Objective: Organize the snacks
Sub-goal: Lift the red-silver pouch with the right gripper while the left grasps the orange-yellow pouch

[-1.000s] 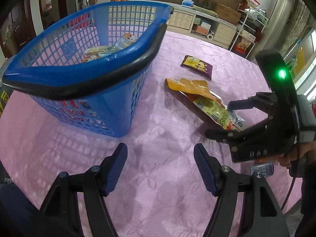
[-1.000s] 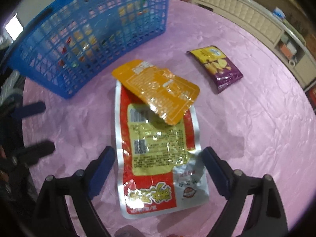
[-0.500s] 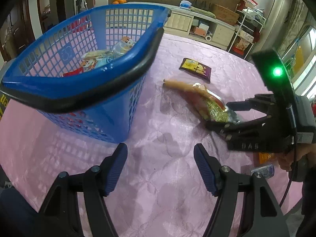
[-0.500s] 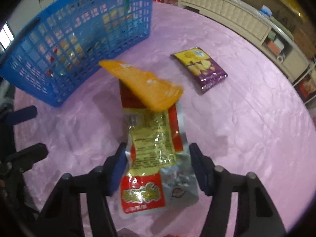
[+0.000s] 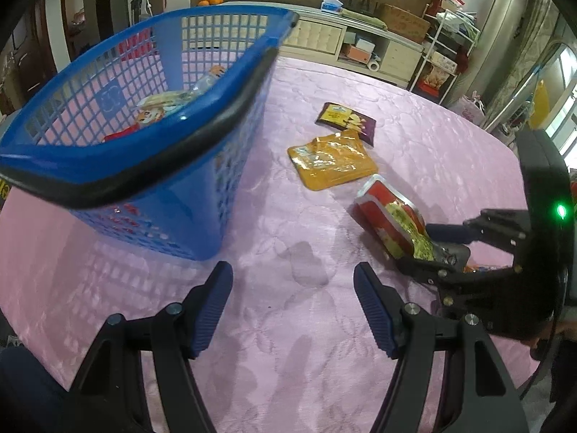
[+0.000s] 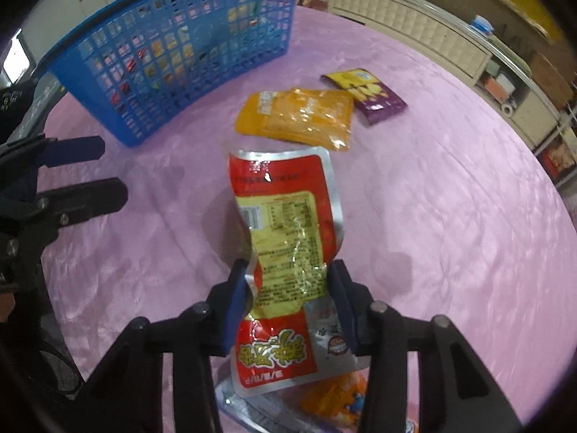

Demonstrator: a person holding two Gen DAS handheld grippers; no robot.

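A red and yellow snack packet [image 6: 285,209] is caught by its near end between my right gripper's [image 6: 288,274] jaws, which are closing; the pads press its edges and the foil buckles, its far end raised off the cloth. From the left wrist view the same packet [image 5: 386,213] sticks out of the right gripper [image 5: 440,249]. An orange packet [image 6: 299,115] lies flat beyond it, touching a purple packet [image 6: 368,93]. The blue mesh basket [image 5: 180,216] stands at the left with several snacks inside. My left gripper [image 5: 292,299] hovers open over bare cloth, nothing between its fingers.
A pink patterned cloth [image 5: 288,361] covers the round table. Another orange wrapper [image 6: 331,397] lies under the right gripper near the table's edge. A long cream cabinet [image 6: 414,32] and shelves stand beyond the far side.
The right jaws have narrowed onto the red packet and raised it. The orange packet that lay on top has slid off and now rests flat next to the purple one. The left gripper stayed put.
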